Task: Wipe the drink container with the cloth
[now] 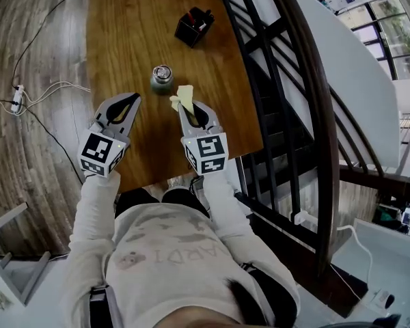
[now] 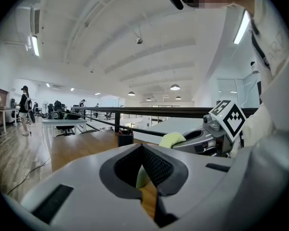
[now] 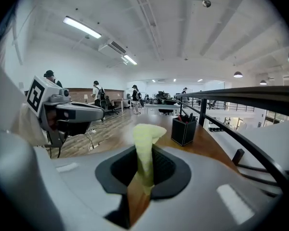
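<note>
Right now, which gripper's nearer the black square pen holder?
Right. The right gripper is this side of the black square pen holder, nearly in line; the left gripper is farther left.

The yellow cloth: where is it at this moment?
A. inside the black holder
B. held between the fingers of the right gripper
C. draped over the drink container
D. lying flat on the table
B: the right gripper pinches the cloth between its fingers, apart from the drink container.

Black pen holder (image 1: 194, 26) at far table (image 1: 133, 12) end — white cables (image 1: 52, 86) on floor (image 1: 27, 156).
</note>
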